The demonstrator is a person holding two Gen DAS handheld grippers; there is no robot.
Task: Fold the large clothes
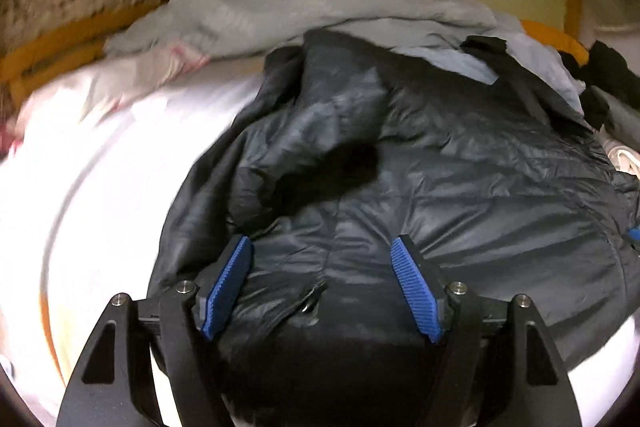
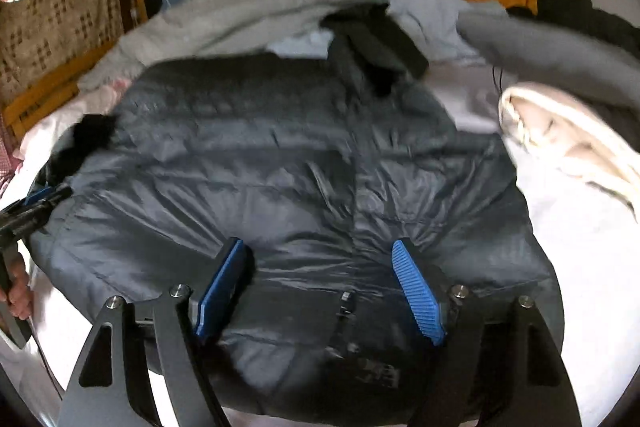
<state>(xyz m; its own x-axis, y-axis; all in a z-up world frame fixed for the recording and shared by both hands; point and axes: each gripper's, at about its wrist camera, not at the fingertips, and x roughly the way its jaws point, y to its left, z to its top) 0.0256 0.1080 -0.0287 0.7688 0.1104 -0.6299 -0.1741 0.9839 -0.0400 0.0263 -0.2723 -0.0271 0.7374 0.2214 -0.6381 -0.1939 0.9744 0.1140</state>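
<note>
**Dark puffer jacket lies on the bed, both hand-held grippers spread above it**

A dark quilted puffer jacket (image 2: 304, 163) lies spread out on the white sheet of the bed (image 1: 112, 163). It fills the middle of the bed, and its lower hem is toward the near edge, close to both cameras. A sleeve or flap of the jacket is folded over the body on the side seen in the left wrist view, with a dark fold beside it.

The left hand-held gripper (image 1: 320, 283) hangs over the near part of the jacket. Its blue ribbed pads (image 1: 414, 293) stand wide apart and nothing is pinched between them. The right hand-held gripper (image 2: 320, 287) is also spread wide over the hem, near a zipper pull (image 2: 346, 301), and it holds nothing.

At the far edge of the bed lies a heap of grey and light-blue clothes (image 2: 248, 7). A cream garment (image 2: 568, 139) lies at the right edge. A wooden bed frame (image 1: 52, 55) runs along the far-left side. The pictures are somewhat blurred.
</note>
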